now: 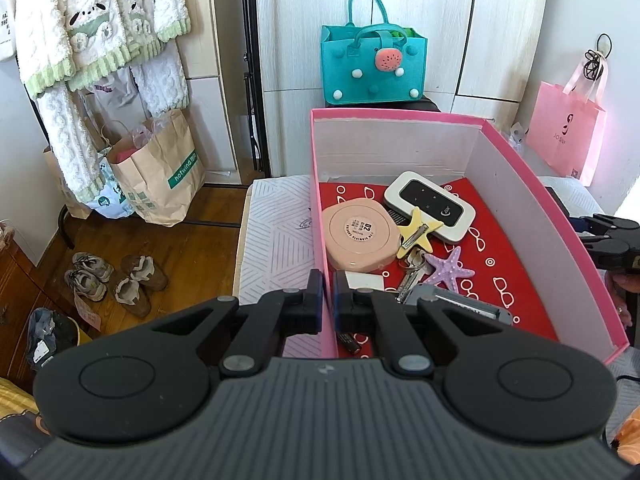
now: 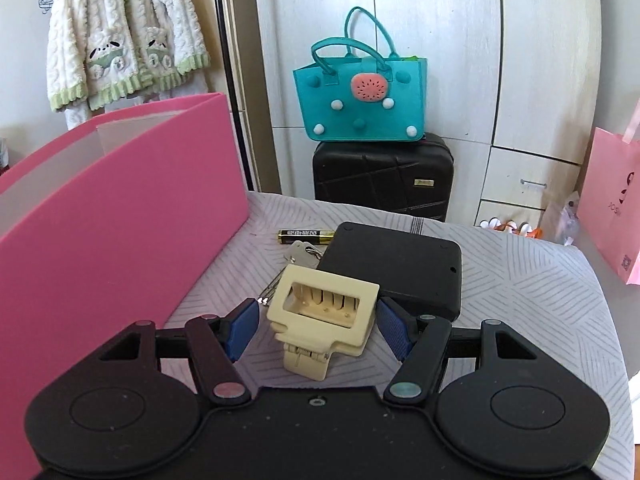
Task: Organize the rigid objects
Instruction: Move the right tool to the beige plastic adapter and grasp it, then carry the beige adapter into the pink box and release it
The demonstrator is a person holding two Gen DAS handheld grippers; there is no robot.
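My left gripper (image 1: 328, 298) is shut on the left wall of the pink box (image 1: 540, 220). Inside the box lie a pink round compact (image 1: 362, 236), a white pocket router (image 1: 430, 206), a yellow star clip (image 1: 418, 230), a purple starfish (image 1: 450, 270), keys (image 1: 412, 270) and a grey device (image 1: 460, 304). My right gripper (image 2: 320, 330) is open on either side of a cream hair claw clip (image 2: 324, 316) lying on the bedcover; its blue pads do not press on it. Behind the clip lie keys (image 2: 302, 254), a battery (image 2: 306, 235) and a black flat case (image 2: 394, 268).
The pink box (image 2: 120, 208) stands close on the left of the right gripper. A teal felt bag (image 2: 360, 96) sits on a black suitcase (image 2: 384, 176) beyond the bed. A pink paper bag (image 2: 612, 208) hangs at the right. Shoes (image 1: 116, 280) and paper bags (image 1: 160, 176) are on the floor at left.
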